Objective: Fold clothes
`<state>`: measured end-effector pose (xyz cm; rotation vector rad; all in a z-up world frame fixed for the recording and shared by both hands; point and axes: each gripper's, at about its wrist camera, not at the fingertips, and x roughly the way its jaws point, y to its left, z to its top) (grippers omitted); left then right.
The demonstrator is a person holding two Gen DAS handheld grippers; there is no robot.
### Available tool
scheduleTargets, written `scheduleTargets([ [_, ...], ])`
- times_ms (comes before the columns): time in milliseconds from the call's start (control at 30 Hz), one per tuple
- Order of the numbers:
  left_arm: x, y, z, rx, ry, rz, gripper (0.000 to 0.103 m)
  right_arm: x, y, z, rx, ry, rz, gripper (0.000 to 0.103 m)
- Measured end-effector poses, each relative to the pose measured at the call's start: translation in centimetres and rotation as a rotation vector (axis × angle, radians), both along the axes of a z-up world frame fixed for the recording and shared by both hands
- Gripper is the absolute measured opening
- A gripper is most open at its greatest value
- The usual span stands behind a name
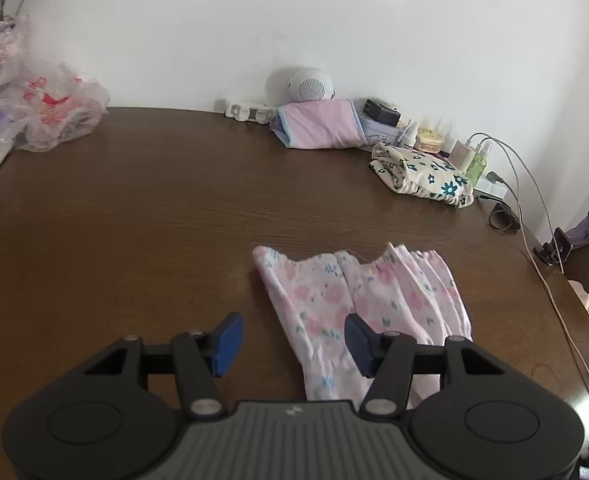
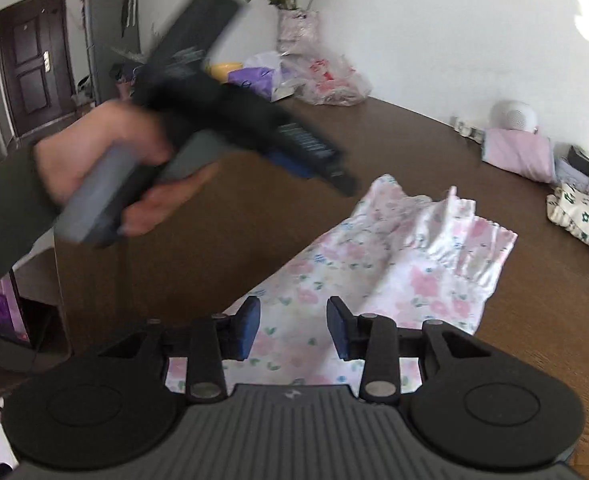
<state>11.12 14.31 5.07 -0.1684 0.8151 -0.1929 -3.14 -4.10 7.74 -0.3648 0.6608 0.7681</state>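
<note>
A pink floral garment (image 1: 358,304) lies partly folded on the brown table (image 1: 134,208), its ruffled edge pointing away from me. My left gripper (image 1: 292,344) hovers open over the garment's left edge, with nothing pinched between its blue pads (image 1: 228,342). The right wrist view shows the same garment (image 2: 394,264) spread below my right gripper (image 2: 294,328). That gripper is open, and the cloth lies flat behind the gap. A hand (image 2: 94,160) in a dark sleeve holds the left gripper (image 2: 326,168), blurred, above the table to the garment's left.
Along the wall stand plastic bags (image 1: 54,116), a wrapped vase of flowers (image 2: 294,28), a white round speaker (image 1: 310,84), a folded pink cloth (image 1: 318,124) and a cream floral cloth (image 1: 426,176). Chargers and cables (image 1: 510,184) run along the table's right edge.
</note>
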Motion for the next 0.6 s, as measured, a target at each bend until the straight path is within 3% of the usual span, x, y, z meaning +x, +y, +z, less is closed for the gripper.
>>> scheduleTargets([
  [167, 3.5, -1.5, -1.4, -0.020, 0.042, -0.055, 0.052, -2.4, 2.0, -1.5, -0.036, -0.013, -0.008, 0.039],
  [267, 4.2, -2.0, -2.0, -0.011, 0.059, -0.056, 0.034, -2.4, 2.4, -2.6, -0.046, 0.014, -0.012, 0.034],
  [333, 4.8, -2.3, -2.3, 0.012, 0.072, -0.042, 0.014, -2.3, 2.4, -3.0, -0.040, 0.033, -0.018, 0.031],
  [600, 9.1, -2.0, -2.7, -0.013, 0.075, -0.059, 0.002, -2.2, 1.7, -3.4, 0.027, 0.088, -0.047, 0.025],
])
